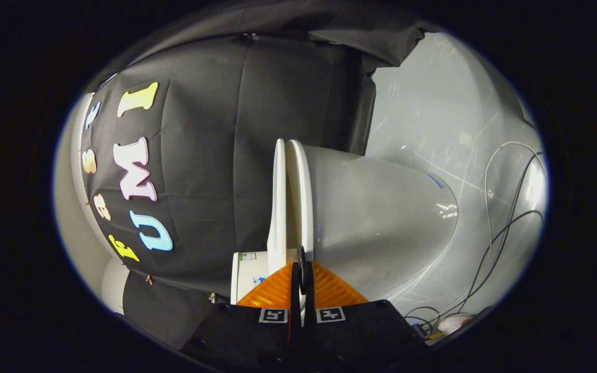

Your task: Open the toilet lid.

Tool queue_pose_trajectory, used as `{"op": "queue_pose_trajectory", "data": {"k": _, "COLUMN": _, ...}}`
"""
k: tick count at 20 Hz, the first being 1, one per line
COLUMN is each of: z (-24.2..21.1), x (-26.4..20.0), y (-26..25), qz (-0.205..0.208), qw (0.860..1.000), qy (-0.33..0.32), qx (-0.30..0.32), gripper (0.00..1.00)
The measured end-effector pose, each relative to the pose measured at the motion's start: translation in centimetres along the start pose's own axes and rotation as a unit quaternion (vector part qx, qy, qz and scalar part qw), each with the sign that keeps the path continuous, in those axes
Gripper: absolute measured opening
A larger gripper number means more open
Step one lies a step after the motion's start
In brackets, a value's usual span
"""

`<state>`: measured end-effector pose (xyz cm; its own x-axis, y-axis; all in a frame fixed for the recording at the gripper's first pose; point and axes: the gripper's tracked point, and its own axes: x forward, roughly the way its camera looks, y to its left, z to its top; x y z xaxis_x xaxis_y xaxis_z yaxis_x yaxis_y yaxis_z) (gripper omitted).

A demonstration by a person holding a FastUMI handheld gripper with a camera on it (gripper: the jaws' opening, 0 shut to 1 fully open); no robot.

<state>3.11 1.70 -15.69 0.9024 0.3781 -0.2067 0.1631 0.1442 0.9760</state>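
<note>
My tool (301, 269) sits nearest to me, its two ribbed fingers (272, 292) drawn almost together with only a thin slit between them, and a small square marker on each black base behind them. The view is rolled onto its side, so the floor stands up beyond the toilet rather than lying under it. In that slit I see a thin edge of the toilet lid (278, 207); I cannot tell whether both fingers truly press on it. The lid is a flat, smooth white plastic slab, lying close against the rounded seat ring (301, 197), with a narrow gap showing between the two along their length. Beyond the ring swells the toilet bowl (381, 217), glossy white ceramic, tapering like a blunt cone towards the floor (433, 114). That floor is pale grey, hard and shiny, scored with fine scratches. Thin cables (500, 228) loop across it beyond the bowl. Beside the fingers stands a white tank (249, 272) with a small label. Farthest back hangs the booth wall (215, 155), matte black cloth, creased and seamed.
</note>
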Motion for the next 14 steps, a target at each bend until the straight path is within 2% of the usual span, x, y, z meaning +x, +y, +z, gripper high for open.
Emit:
{"op": "queue_pose_trajectory", "data": {"k": 6, "z": -0.1, "x": 0.1, "y": 0.0, "qz": -0.006, "qw": 1.000, "qy": -0.002, "qx": -0.007, "gripper": 0.06}}
{"op": "queue_pose_trajectory", "data": {"k": 11, "z": -0.1, "x": 0.2, "y": 0.4, "qz": -0.032, "qw": 0.996, "qy": -0.012, "qx": -0.080, "gripper": 0.06}}
{"op": "queue_pose_trajectory", "data": {"k": 14, "z": 0.2, "x": -0.1, "y": 1.4, "qz": -0.031, "qw": 0.995, "qy": -0.014, "qx": -0.090, "gripper": 0.06}}
